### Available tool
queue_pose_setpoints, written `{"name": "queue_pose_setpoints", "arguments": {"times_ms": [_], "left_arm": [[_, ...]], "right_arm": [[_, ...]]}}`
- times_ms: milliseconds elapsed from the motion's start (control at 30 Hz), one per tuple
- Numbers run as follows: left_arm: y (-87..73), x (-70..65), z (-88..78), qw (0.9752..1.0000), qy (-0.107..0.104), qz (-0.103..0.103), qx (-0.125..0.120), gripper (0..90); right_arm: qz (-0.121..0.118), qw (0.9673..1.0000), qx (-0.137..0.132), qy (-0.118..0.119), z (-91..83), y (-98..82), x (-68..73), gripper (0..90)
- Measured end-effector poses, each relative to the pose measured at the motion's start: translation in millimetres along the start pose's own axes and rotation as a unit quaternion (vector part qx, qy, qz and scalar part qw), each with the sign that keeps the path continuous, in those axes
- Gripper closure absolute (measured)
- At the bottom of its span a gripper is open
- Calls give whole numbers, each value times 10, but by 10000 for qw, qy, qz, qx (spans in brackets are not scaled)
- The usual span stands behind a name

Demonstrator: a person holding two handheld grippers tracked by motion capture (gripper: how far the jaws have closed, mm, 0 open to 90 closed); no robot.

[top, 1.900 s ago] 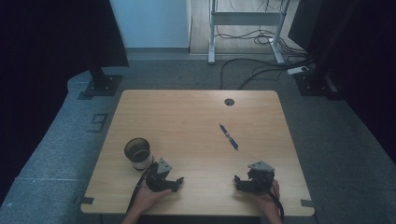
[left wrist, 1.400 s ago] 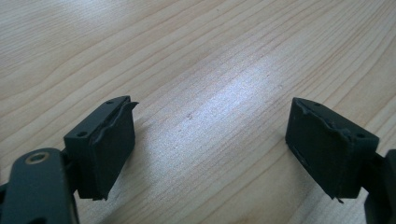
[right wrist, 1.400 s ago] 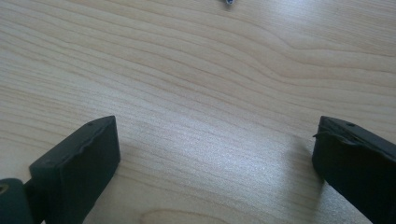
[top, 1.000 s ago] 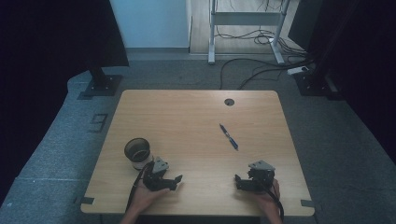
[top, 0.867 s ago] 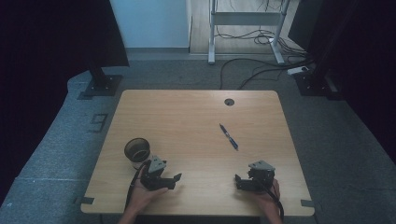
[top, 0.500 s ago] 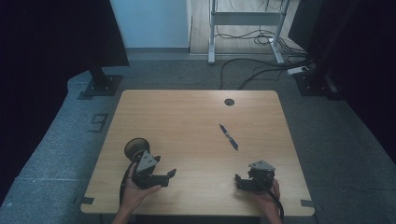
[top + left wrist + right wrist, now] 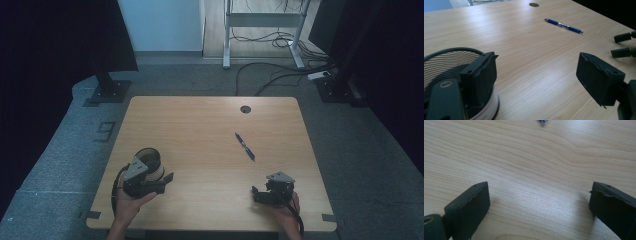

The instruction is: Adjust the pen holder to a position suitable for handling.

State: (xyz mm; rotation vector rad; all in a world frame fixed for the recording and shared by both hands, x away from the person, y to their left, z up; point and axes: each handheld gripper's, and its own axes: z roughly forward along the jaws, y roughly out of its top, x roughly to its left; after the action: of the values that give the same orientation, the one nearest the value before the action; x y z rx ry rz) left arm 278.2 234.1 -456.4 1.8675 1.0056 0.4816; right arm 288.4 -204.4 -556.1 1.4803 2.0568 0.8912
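Hovering at the near left part of the pale wooden table (image 7: 200, 125), the left gripper (image 7: 536, 62) is held in the person's left hand (image 7: 131, 202), its two black jaws standing well apart. Nothing lies between them except bare wood. Just beside this gripper stands a round cup with a dark ribbed inside and a white outer wall with a thin red line near its base (image 7: 150, 159). It is upright, close to the table's left edge. In the left gripper view one jaw crosses in front of the cup's rim; whether it touches the cup cannot be told.

The right gripper (image 7: 537, 195) sits low at the near right part of the table in the person's right hand (image 7: 286, 212). Its jaws are also spread wide and grip nothing, with only wood grain between them.

A slim blue pen with a silver middle band (image 7: 245, 146) lies flat on the table, right of centre, slanting from upper left to lower right in the high view. It is well apart from the cup and nearer the right gripper, touched by neither tool. Beyond it a small dark round hole (image 7: 245, 109) sits near the table's far edge.
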Motion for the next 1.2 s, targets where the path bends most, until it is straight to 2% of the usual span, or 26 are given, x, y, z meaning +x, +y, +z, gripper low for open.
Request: {"name": "queue_pose_setpoints", "arguments": {"times_ms": [167,500,600,700,867,1067,1200], "left_arm": [[23,116,-141,9995,201,-117,-198,169],[-13,340,-259,9975,501,-415,-277,154],[-60,460,-275,9960,631,-586,-255,153],[-81,509,-278,9952,692,-647,-245,148],[-149,649,-280,9919,897,-884,-171,126],[-203,756,-294,9911,889,-986,-121,87],[-259,841,-255,9906,848,-1072,57,46]], "right_arm": [[21,10000,1,-13,1,2,-1,28],[40,10000,-4,-24,0,2,-2,32],[46,10000,-5,-31,-1,2,-3,35],[52,10000,-8,-36,-1,2,-3,37],[55,10000,-11,-42,-2,1,-3,39],[59,10000,-16,-55,-2,1,-6,42],[71,9999,-19,-71,-2,2,-6,44]]}}
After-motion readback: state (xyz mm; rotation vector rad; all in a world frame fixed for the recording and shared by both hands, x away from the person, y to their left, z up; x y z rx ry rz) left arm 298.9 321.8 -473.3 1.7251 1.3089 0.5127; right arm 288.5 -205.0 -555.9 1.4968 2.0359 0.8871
